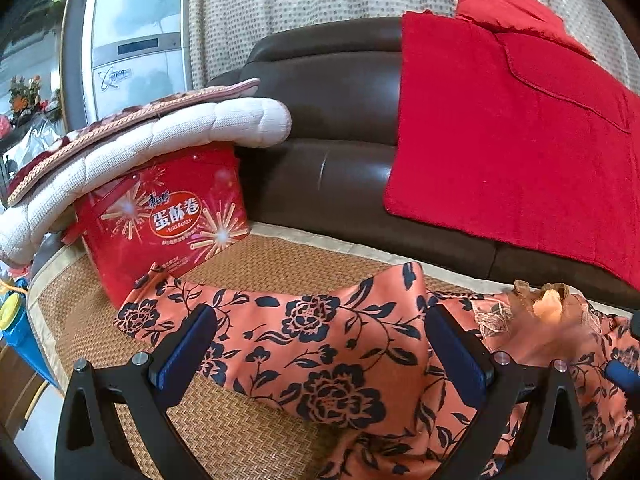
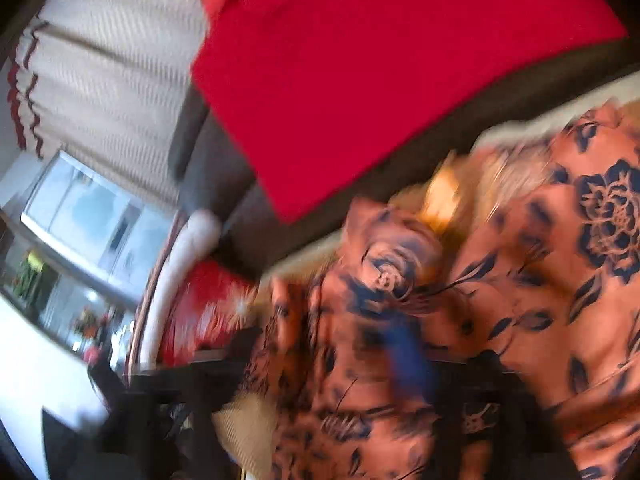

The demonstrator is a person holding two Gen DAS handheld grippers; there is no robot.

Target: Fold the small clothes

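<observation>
The left gripper (image 1: 320, 344) is hanging spread over the floral garment (image 1: 332, 360) beside the red box (image 1: 168, 216); the right gripper's (image 2: 340, 364) grip is blurred, risking slippery cloth bunching.

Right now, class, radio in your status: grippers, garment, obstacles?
Left gripper open over floral garment. Right gripper blurred, state unclear. Red tin nearby.
</observation>
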